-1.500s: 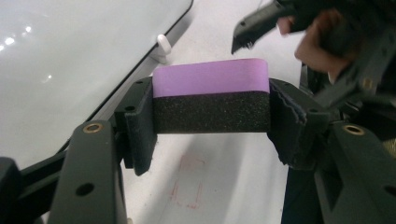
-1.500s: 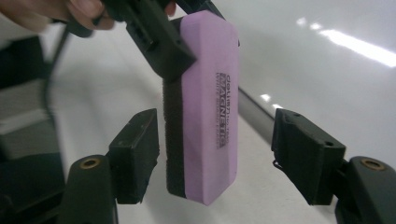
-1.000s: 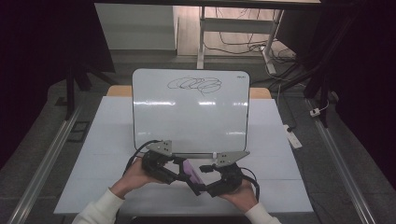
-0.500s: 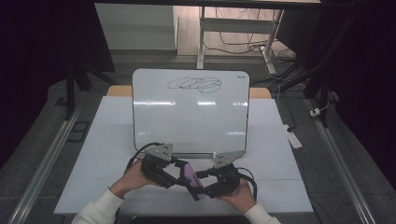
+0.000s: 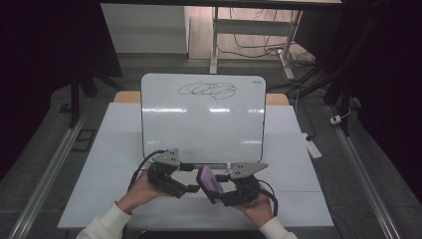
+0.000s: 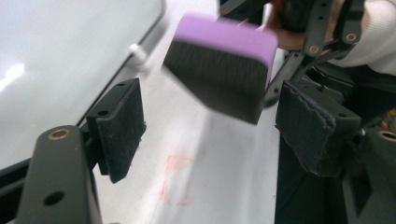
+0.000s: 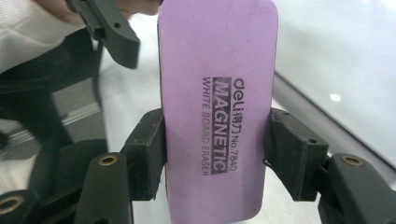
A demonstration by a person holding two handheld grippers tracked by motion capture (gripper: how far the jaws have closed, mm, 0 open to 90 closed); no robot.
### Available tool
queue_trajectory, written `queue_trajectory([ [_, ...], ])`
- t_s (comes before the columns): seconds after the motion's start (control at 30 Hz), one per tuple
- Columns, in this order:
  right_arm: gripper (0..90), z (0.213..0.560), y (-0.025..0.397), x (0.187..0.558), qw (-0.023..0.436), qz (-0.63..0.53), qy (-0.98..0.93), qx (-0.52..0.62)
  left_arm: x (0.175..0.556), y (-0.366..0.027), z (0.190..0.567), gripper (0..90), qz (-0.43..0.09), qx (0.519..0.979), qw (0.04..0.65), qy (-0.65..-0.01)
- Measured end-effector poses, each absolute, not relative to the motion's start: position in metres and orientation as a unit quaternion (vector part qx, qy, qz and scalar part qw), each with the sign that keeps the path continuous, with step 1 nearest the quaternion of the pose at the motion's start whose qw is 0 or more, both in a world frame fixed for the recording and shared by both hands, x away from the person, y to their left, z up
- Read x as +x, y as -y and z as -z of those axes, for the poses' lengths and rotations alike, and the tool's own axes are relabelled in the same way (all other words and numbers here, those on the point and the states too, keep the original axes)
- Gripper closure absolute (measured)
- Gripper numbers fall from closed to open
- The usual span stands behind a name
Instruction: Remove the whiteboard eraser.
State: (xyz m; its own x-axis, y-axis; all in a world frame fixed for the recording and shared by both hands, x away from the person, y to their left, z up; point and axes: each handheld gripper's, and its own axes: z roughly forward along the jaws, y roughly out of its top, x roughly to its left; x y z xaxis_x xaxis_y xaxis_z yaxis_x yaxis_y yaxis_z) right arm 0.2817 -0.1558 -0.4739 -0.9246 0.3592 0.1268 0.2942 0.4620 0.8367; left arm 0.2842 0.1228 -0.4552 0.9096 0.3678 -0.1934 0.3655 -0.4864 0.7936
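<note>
In the high view, your two hands meet near the front edge of the white table (image 5: pixel 124 149), just in front of the whiteboard (image 5: pixel 199 124) that stands there with a black scribble (image 5: pixel 208 90) near its top. Your right gripper (image 5: pixel 215 191) carries the purple eraser (image 5: pixel 209 180), and your left gripper (image 5: pixel 191 188) points toward it from the left, very near.

In the left gripper view, your left gripper (image 6: pixel 210 128) is released: its two padded jaws stand wide apart with bare table between them. The eraser (image 6: pixel 219 70) hangs just ahead of them, tilted, with its dark felt side toward this camera and the purple back on top. It is blurred, and I cannot tell if it touches either pad. The edge of the whiteboard (image 6: pixel 56 60) lies at the left.

In the right gripper view, your right gripper (image 7: pixel 215 154) is clenched on the eraser (image 7: pixel 217 84). Both pads press its long sides, and the eraser stands upright between them. Its purple face shows the printed words "MAGNETIC WHITE BOARD ERASER".
</note>
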Motion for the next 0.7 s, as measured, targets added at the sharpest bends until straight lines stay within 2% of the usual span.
queue_trajectory([
  [0.37, 40.2, 0.469, 0.169, 0.282, 0.124, -0.487, -0.833, 0.231, 0.263, -0.184, 0.478, 24.4, -0.049, 0.837, 0.442, -0.318],
  [0.7, 40.2, 0.467, 0.180, 0.287, 0.152, -0.490, -0.821, 0.251, 0.247, -0.224, 0.497, 23.8, -0.090, 0.822, 0.420, -0.373],
])
